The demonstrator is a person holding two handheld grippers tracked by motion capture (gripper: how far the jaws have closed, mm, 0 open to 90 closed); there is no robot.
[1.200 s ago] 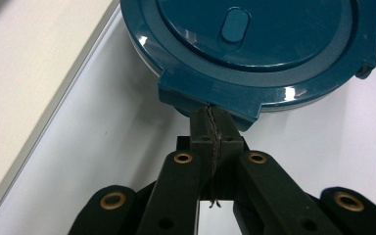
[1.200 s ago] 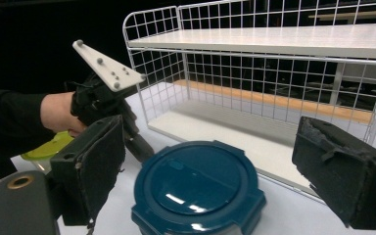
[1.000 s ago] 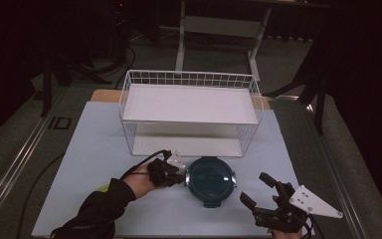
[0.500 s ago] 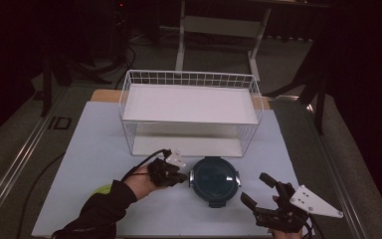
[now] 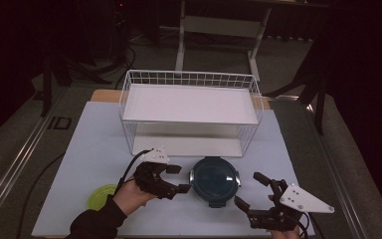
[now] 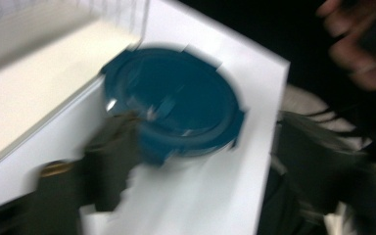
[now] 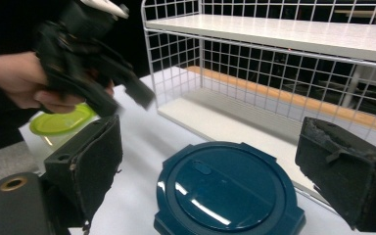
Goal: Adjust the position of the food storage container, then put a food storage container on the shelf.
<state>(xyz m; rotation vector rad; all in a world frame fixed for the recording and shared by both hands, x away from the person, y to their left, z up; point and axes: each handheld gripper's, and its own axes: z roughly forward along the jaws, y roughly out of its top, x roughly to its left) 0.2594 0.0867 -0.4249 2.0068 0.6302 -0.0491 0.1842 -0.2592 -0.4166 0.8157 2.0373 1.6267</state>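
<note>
High view: my left gripper (image 5: 177, 179) sits just left of the round dark-teal lidded container (image 5: 214, 179), jaws spread, nothing between them, tips near the container's rim but I can't tell if they touch; my right gripper (image 5: 249, 190) is at the container's lower right, jaws wide apart, holding nothing; container rests on the white table (image 5: 89, 144) just in front of the white wire rack (image 5: 191, 112); a lime-green lid (image 5: 101, 196) lies by my left hand (image 5: 129, 195), partly hidden; left gripper view is motion-blurred, container ahead of the jaws beside the rack's base; right gripper view has the container low between both black jaws, apart from each, the left gripper above the green lid farther off.
</note>
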